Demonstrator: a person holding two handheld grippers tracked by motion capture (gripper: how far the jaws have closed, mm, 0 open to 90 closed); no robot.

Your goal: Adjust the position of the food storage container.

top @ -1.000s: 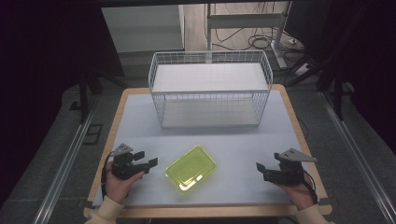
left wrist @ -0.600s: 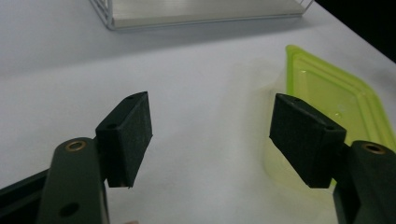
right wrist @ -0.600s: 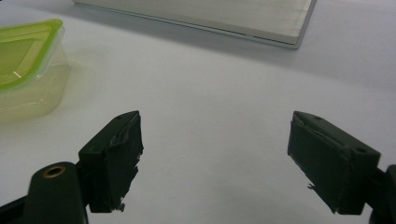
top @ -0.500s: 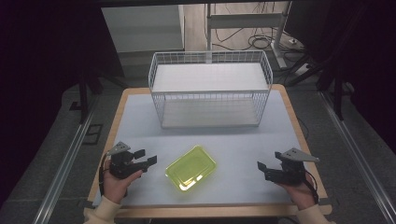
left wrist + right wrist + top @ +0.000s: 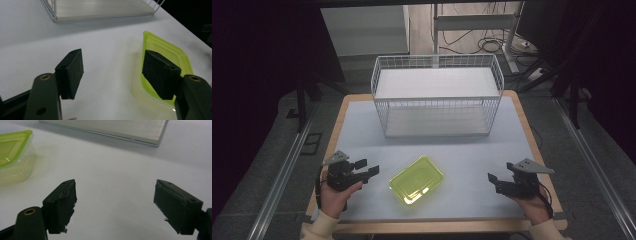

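A lime-green see-through food container [image 5: 416,179] with its lid on lies near the front middle of the white table [image 5: 472,155]. My left gripper [image 5: 371,167] sits to its left, pointing at it, open. Its jaws have just been closing a little with nothing between them. In the left gripper view the left gripper [image 5: 115,70] stands over bare table, with the container [image 5: 172,53] behind the right jaw. My right gripper [image 5: 493,181] rests to the container's right, open and empty. In the right gripper view the right gripper [image 5: 115,205] has the container [image 5: 12,147] at the far left.
A white wire basket [image 5: 437,102] with a pale board floor stands at the back middle of the table. Its near corner [image 5: 50,7] and base edge [image 5: 120,127] appear in the gripper views. Dark floor and metal rails [image 5: 282,170] flank the table.
The left gripper has shifted very slightly up the picture. The right gripper and the container have kept still.
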